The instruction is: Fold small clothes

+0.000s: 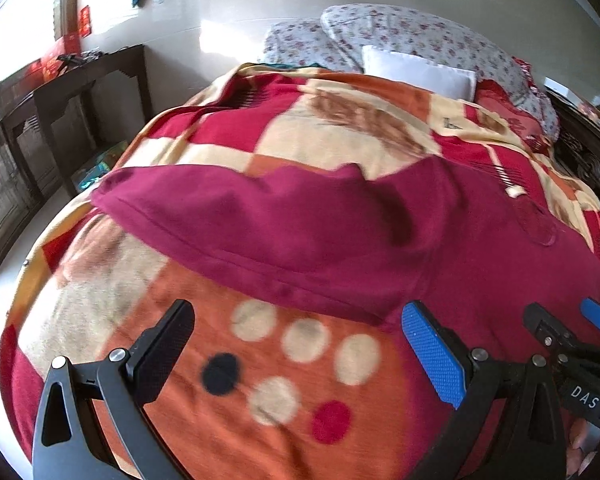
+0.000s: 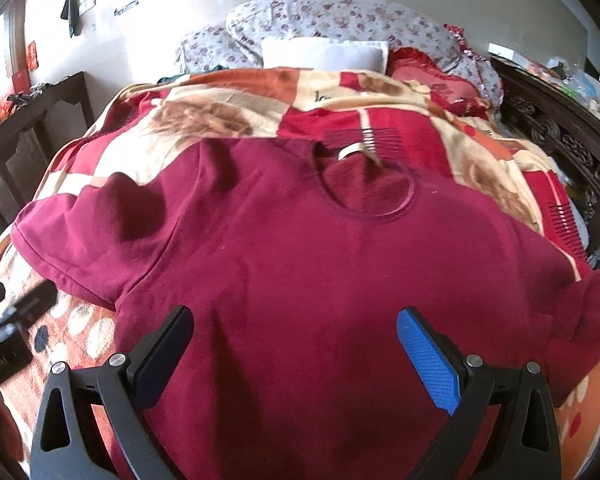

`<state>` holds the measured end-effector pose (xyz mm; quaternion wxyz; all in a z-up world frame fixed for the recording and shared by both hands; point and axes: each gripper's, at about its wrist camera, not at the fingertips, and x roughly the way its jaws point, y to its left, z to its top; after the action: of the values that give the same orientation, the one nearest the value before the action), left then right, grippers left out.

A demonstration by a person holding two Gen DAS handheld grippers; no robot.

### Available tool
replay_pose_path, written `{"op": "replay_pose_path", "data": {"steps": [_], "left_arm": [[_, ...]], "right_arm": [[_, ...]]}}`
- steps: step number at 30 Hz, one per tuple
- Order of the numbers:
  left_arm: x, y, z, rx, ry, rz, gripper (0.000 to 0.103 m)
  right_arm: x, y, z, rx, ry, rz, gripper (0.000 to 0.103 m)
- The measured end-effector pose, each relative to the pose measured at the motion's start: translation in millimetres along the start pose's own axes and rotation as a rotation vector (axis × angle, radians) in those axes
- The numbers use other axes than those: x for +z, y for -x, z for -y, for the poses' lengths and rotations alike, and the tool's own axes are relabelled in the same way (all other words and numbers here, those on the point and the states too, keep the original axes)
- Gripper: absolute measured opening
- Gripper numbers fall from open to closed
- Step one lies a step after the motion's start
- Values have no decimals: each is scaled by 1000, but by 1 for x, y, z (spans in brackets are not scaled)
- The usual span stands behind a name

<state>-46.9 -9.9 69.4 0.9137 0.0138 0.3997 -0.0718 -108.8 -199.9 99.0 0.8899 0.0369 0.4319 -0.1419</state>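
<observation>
Hovering with fingers spread wide and empty: left tool [image 1: 298, 344] over the bare patterned blanket [image 1: 284, 364], right tool [image 2: 296, 344] over the body of the maroon shirt [image 2: 320, 264]. Lying flat, neckline away, on the blanketed bed, left sleeve [image 1: 228, 224] stretching sideways. Resting beyond, floral pillows [image 2: 340, 16].

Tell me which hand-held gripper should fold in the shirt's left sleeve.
Probably left. The left hand-held gripper hovers open over the blanket just below that sleeve; the right hand-held gripper is open over the shirt body.
</observation>
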Motion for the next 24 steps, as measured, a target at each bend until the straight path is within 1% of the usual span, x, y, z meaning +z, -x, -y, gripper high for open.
{"op": "replay_pose_path", "data": {"steps": [3,6,10,14,18,20,22,24], "left_arm": [[7,-6,-29,33,35,-12,103],[16,-12,-64,71,93,-18,103],[31,-24,-115,107,204,-29,103],[49,-45,-167,141,323,-38,103],[62,-69,-208,140,450,-63,103],[66,-80,-223,139,512,-80,103],[71,-90,-234,147,557,-78,103],[78,-102,-238,147,574,-85,103]], "right_arm": [[1,-5,-9,10,25,-4,103],[2,-9,-15,38,28,-11,103],[6,-13,-25,99,39,-16,103],[7,-11,-40,133,79,-6,102],[8,-12,-52,168,113,-14,101],[7,-12,-55,175,122,-14,101],[7,-13,-56,180,123,-18,101],[7,-14,-54,185,116,-27,101]]}}
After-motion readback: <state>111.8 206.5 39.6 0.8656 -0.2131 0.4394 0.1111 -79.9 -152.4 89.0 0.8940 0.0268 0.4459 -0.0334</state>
